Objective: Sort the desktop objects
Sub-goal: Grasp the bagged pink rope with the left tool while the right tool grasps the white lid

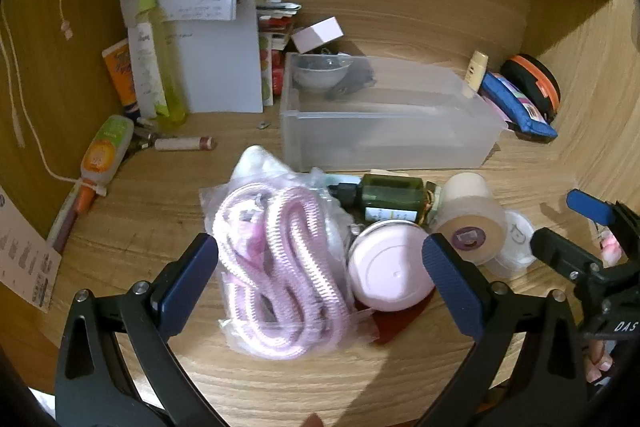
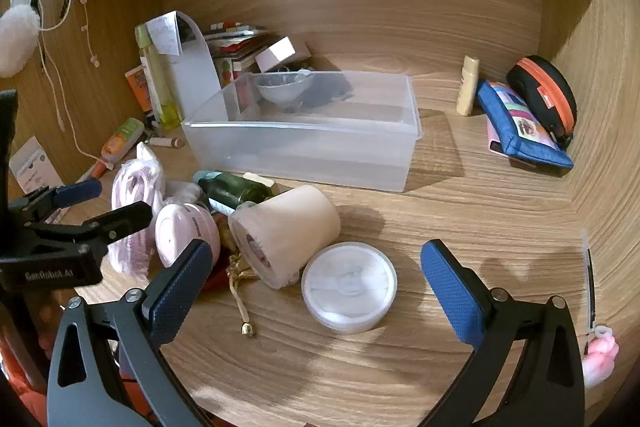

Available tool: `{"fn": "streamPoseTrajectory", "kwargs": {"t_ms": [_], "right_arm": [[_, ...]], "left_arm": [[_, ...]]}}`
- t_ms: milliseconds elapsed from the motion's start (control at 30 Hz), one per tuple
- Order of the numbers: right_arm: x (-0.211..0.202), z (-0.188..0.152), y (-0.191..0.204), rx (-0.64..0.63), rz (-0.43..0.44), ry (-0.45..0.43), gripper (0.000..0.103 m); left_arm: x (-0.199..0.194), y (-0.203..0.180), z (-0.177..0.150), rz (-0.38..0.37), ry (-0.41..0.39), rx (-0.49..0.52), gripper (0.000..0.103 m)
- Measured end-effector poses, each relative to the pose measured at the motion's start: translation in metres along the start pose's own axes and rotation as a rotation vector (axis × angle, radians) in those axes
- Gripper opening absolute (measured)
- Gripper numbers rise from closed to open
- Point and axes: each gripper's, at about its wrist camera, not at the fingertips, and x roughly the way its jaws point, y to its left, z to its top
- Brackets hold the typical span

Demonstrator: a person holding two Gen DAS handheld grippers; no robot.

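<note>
the left gripper [image 1: 320, 271] hung wide open over a bagged pink cord [image 1: 276, 267] and a pink tin [image 1: 390, 267], its fingers standing either side of both and touching neither, which looked like lining up for a pick, not a hold. the right gripper [image 2: 316, 283] was just as wide and empty, with a white tub [image 2: 349, 287] lying between its fingers on the desk [image 2: 460, 219], so that tub seemed its likely target. the loose things sat in one heap near the front: a green bottle [image 2: 236, 191] on its side behind the tin, and a cream jar [image 2: 286, 235] tipped over beside the tub, probably touching it, though the overlap made that hard to settle. behind the heap stood a clear bin [image 2: 304, 147], open on top and near enough for short carries; it held only a small bowl [image 2: 282, 89] and something dark at the back, so the sorting seemed barely begun.
</note>
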Motion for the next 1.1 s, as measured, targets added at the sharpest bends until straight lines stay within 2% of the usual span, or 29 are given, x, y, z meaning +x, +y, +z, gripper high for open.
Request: {"fn": "streamPoseTrajectory", "kwargs": {"t_ms": [133,333,533,867,967,1067,1100], "right_arm": [[-0.002,-0.002,-0.007,-0.004,0.0,-0.011,0.103],[0.004,-0.008,-0.017,-0.033,-0.024,0.026,0.103],[0.027,-0.017,-0.03,-0.024,-0.028,0.101,0.103],[0.054,-0.022,-0.027,-0.084,-0.007,0.181,0.102],[0.059,-0.022,-0.024,-0.105,0.01,0.199,0.094],[0.065,-0.025,-0.024,-0.11,0.026,0.224,0.079],[0.065,-0.026,-0.023,-0.112,0.017,0.222,0.068]], "left_arm": [[0.001,0.019,0.001,-0.058,0.02,-0.051,0.103],[0.015,0.046,0.001,-0.082,0.074,-0.13,0.103],[0.039,0.052,-0.011,-0.103,0.156,-0.192,0.103],[0.063,0.057,-0.014,-0.136,0.189,-0.241,0.103],[0.067,0.056,-0.009,-0.127,0.208,-0.238,0.103],[0.069,0.056,-0.008,-0.124,0.212,-0.232,0.103],[0.068,0.056,-0.009,-0.125,0.207,-0.227,0.103]]}}
